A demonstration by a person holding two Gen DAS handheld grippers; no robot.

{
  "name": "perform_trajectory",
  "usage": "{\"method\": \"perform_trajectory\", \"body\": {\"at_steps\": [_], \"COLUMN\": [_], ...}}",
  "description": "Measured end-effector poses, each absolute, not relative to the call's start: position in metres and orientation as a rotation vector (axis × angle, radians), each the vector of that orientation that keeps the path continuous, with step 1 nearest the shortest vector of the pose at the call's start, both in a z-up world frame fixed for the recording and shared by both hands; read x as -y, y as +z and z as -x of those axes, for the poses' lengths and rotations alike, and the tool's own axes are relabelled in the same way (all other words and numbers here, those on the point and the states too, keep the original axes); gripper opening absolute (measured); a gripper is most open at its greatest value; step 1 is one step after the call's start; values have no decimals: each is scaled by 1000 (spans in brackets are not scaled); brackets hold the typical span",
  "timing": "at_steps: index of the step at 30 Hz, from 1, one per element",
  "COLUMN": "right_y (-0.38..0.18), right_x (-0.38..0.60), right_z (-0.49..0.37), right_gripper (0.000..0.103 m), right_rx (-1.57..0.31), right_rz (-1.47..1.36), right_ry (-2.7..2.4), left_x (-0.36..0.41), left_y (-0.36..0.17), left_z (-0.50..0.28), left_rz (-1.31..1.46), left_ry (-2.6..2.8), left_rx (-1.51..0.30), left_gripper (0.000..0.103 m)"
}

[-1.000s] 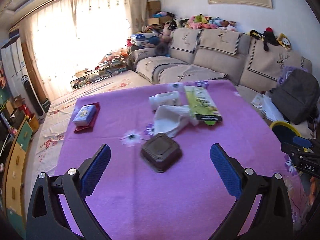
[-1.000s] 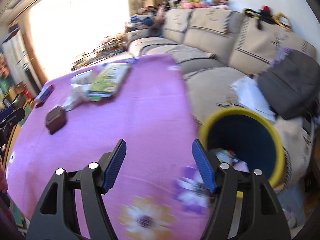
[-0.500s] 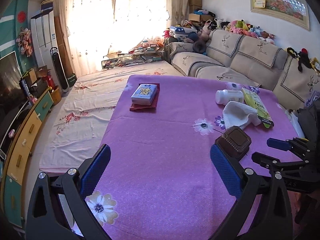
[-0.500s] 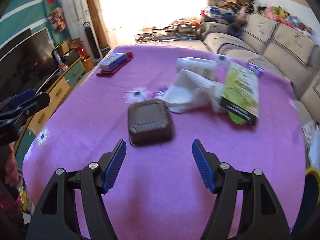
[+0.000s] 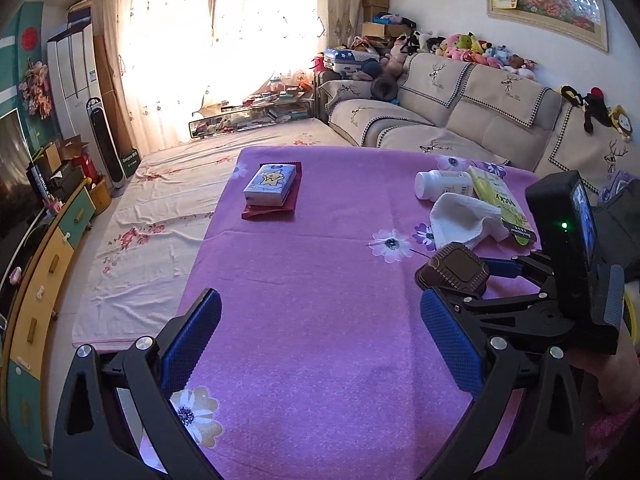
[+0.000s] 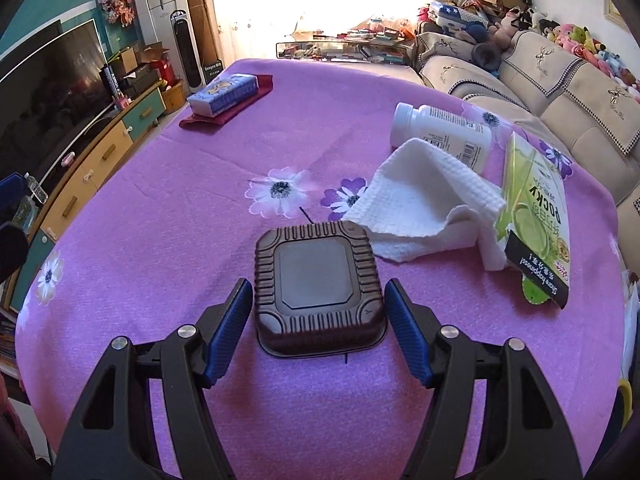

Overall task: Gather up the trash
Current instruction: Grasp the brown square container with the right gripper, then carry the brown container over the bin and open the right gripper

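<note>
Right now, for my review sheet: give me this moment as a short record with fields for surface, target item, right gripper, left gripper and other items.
surface: table under a purple flowered cloth
target item: brown square plastic tray, upside down on the cloth
right gripper: right gripper straddles the tray, jaws closing, pads not clearly pressing yet
left gripper: left gripper open, nothing between its jaws
other items: white paper towel, white bottle on its side, green snack box, blue tissue pack on a red cloth
</note>
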State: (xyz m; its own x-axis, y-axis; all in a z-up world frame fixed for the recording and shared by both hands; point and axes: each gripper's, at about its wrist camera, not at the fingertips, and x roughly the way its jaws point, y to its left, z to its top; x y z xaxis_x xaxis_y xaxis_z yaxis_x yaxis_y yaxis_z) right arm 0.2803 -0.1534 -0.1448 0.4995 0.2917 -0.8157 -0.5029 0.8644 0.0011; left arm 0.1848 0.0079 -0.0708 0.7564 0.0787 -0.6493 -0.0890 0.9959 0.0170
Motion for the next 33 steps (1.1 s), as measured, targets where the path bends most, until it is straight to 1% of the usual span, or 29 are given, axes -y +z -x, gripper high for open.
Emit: {"method": "perform_trajectory", "body": {"at_steps": [8,17,26,33], "right_y": [-133,-115,-107,-113], "right_x": [163,217,314,430], "right_z": [-259,-226,-191,-174], "right_gripper": [56,57,57,57], "right_rx": [-891,-870,-856,-857], "right_rz": [250,185,78,-60], "right_ry": [465,400,223,-54], "left_x": [6,16,33,54], "left_y": [-67,-64,-60,-59], "left_z": [-184,-181,-179,-182], "left_rz": [-23,-42,-60,-86], "left_ry": [93,85,58,21], "left_rx": [-696,-687,-682,-686], "left_gripper": [98,98,98,98]}}
